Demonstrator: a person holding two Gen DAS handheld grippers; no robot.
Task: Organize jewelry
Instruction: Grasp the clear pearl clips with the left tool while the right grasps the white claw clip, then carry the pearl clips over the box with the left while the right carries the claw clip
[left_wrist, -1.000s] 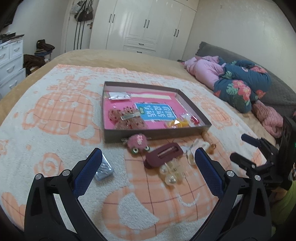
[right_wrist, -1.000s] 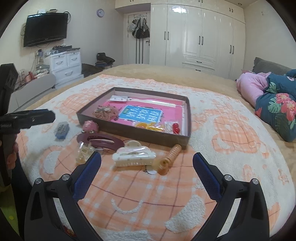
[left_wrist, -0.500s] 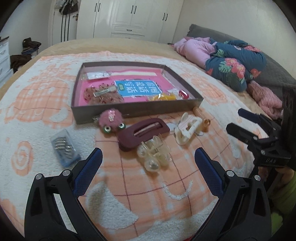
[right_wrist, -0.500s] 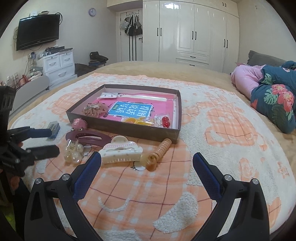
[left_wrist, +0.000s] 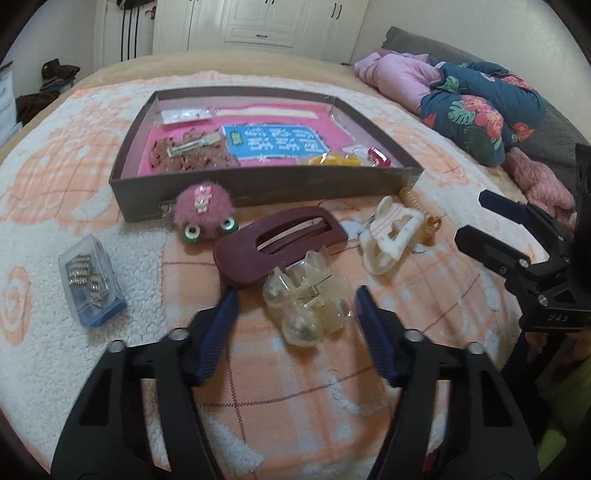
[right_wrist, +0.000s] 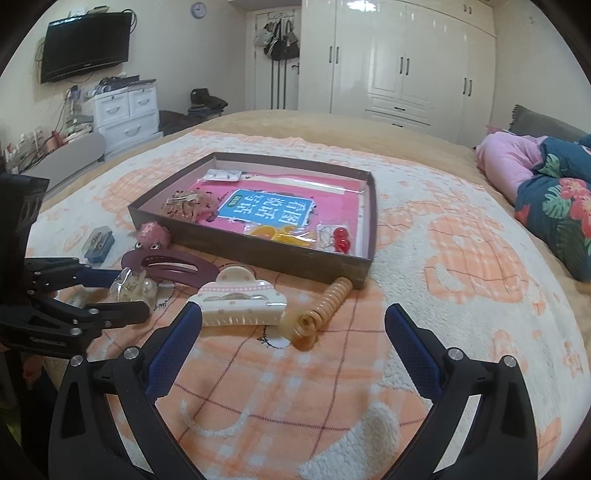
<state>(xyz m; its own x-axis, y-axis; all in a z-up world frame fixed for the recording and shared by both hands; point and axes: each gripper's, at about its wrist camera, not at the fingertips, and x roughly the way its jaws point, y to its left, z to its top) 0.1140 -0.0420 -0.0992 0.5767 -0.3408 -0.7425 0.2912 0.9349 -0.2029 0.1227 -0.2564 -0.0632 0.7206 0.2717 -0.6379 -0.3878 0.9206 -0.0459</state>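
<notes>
A shallow brown box (left_wrist: 266, 182) with a pink lining holds several hair pieces on the bed; it also shows in the right wrist view (right_wrist: 255, 251). In front of it lie a pink fluffy clip (left_wrist: 203, 212), a maroon clip (left_wrist: 277, 245), a clear claw clip (left_wrist: 306, 301), a cream claw clip (right_wrist: 242, 302) and an orange coil tie (right_wrist: 321, 306). My left gripper (left_wrist: 295, 314) is open, its fingers on either side of the clear claw clip, not touching it. My right gripper (right_wrist: 291, 332) is open and empty, just before the cream clip and coil tie.
A small clear case of silver pieces (left_wrist: 90, 286) lies left on the blanket. Pink and floral bedding (left_wrist: 469, 107) is piled at the right. A white drawer unit (right_wrist: 125, 114) and wardrobes (right_wrist: 406, 62) stand beyond the bed.
My left gripper has moved forward and down to the clear claw clip and its fingers have narrowed around it. My right gripper has come closer to the cream clip.
</notes>
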